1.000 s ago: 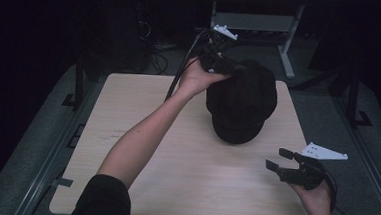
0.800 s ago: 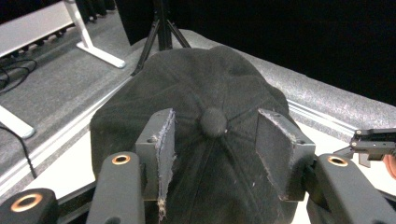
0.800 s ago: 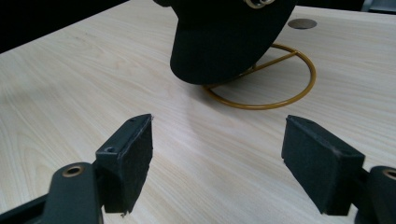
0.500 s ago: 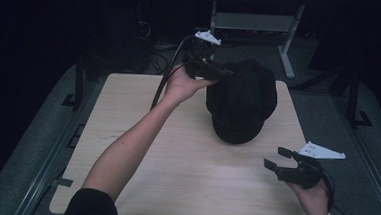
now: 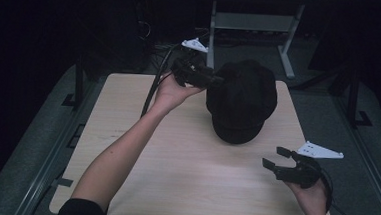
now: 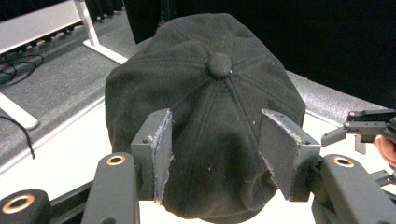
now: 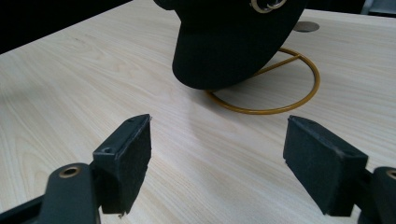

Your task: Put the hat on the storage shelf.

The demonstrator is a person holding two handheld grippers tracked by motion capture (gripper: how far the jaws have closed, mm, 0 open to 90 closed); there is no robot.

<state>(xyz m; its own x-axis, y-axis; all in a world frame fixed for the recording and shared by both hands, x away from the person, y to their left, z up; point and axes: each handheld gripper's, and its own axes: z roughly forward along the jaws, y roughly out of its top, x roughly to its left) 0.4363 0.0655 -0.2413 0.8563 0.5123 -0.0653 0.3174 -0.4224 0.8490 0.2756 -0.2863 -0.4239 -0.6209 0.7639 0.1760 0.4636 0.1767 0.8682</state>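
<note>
The black cap [image 5: 241, 100] is sitting on a gold wire stand [image 7: 280, 93] in the upper right of the tabletop [image 5: 175, 161]. The left hand-held gripper [image 5: 215, 80] is hovering at the cap's left edge, its jaws having just been opening, apart, with the crown between them but unpressed; the right hand-held gripper [image 5: 276, 160] is waiting at the lower right, jaws wide apart and holding nothing.

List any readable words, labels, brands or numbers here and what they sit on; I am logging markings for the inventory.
None can be read.
The black cap is plain, with no logo or label showing.
The gold wire stand and the wooden table carry no text.
The left gripper and right gripper show no markings.
</note>
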